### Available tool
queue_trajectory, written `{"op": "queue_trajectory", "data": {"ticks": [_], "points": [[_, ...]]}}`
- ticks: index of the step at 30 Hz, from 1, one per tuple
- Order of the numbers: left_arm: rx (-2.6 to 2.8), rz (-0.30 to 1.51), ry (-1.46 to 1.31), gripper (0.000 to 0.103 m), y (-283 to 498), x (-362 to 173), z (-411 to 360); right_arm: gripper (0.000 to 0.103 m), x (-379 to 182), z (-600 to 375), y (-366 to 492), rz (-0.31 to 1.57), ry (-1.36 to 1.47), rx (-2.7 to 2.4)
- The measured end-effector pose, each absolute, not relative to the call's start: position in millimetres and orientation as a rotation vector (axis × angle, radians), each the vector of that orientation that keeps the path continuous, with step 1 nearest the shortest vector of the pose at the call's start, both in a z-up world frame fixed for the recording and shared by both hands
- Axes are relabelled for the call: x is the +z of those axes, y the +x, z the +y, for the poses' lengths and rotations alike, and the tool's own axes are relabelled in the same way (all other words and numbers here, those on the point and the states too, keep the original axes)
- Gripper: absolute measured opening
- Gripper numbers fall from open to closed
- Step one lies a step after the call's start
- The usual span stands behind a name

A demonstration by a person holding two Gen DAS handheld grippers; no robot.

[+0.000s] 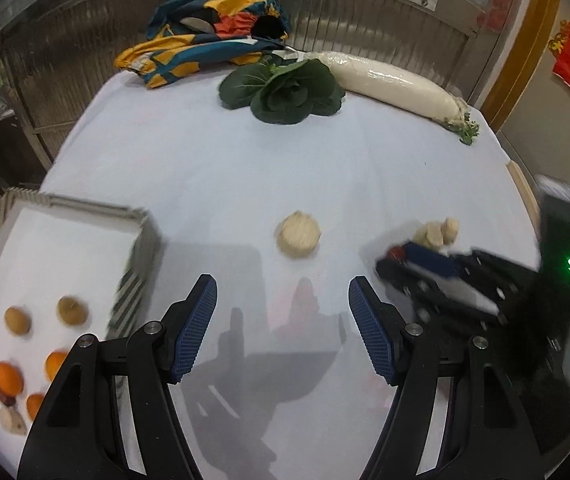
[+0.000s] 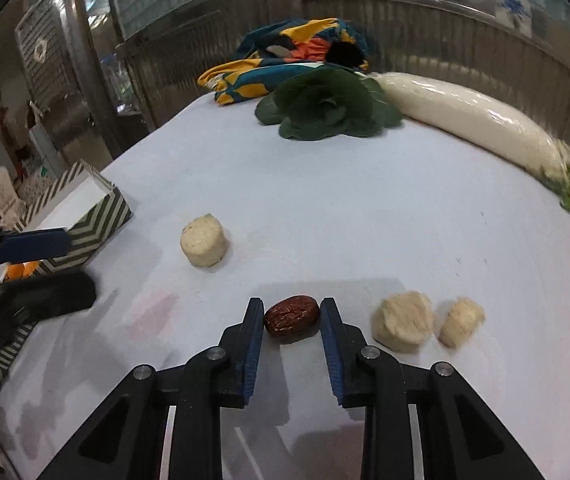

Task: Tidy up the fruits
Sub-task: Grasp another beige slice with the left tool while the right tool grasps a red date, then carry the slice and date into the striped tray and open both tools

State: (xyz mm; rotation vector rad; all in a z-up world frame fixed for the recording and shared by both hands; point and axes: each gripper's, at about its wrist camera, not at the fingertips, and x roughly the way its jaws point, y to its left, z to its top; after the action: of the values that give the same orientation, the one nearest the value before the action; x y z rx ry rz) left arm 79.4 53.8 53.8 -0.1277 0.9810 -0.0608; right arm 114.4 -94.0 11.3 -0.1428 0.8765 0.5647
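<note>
Striped box (image 1: 141, 248) at left edge of table (image 1: 225, 168) already holds small oranges (image 1: 8, 376) and brownish fruits. Left tongs (image 1: 283, 330) released, nothing between them, hovering over bare cloth beside the box. Pale round piece (image 2: 204, 241) lies mid-table. Right tongs (image 2: 291, 318) clenched on a red date (image 2: 291, 317), which looks to rest on the cloth; two pale lumps (image 2: 403, 322) just right of it. Step in hand: pickup of the date. Next move likely calls for lift and carry leftward to the box.

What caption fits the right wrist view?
Right gripper shut on a red date on the white table, beside two pale lumps.
</note>
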Motion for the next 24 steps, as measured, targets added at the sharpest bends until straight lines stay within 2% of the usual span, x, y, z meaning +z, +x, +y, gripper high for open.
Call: {"op": "queue_trajectory", "data": {"ticks": [13, 14, 15, 16, 17, 24], "points": [[-0.066, 1.089, -0.141, 0.068, 145.6, 13.0, 36.8, 0.028, 19.1, -122.0, 115.8, 0.885, -0.066, 0.534], [-0.058, 1.083, -0.13, 0.061, 144.8, 11.3, 36.3, 0.028, 19.3, -122.4, 115.7, 0.885, -0.067, 0.535], [-0.038, 1.062, -0.104, 0.04, 142.9, 12.4, 35.7, 0.028, 19.3, -122.1, 115.6, 0.886, -0.067, 0.536], [-0.028, 1.058, -0.086, 0.032, 142.8, 12.4, 35.8, 0.028, 19.3, -121.6, 115.5, 0.889, -0.067, 0.539], [-0.037, 1.058, -0.094, 0.03, 142.2, 12.9, 38.2, 0.028, 19.4, -121.0, 115.8, 0.889, -0.069, 0.54], [-0.051, 1.043, -0.1, 0.03, 119.7, 23.1, 46.4, 0.028, 25.0, -113.5, 110.7, 0.879, -0.078, 0.55]]}}
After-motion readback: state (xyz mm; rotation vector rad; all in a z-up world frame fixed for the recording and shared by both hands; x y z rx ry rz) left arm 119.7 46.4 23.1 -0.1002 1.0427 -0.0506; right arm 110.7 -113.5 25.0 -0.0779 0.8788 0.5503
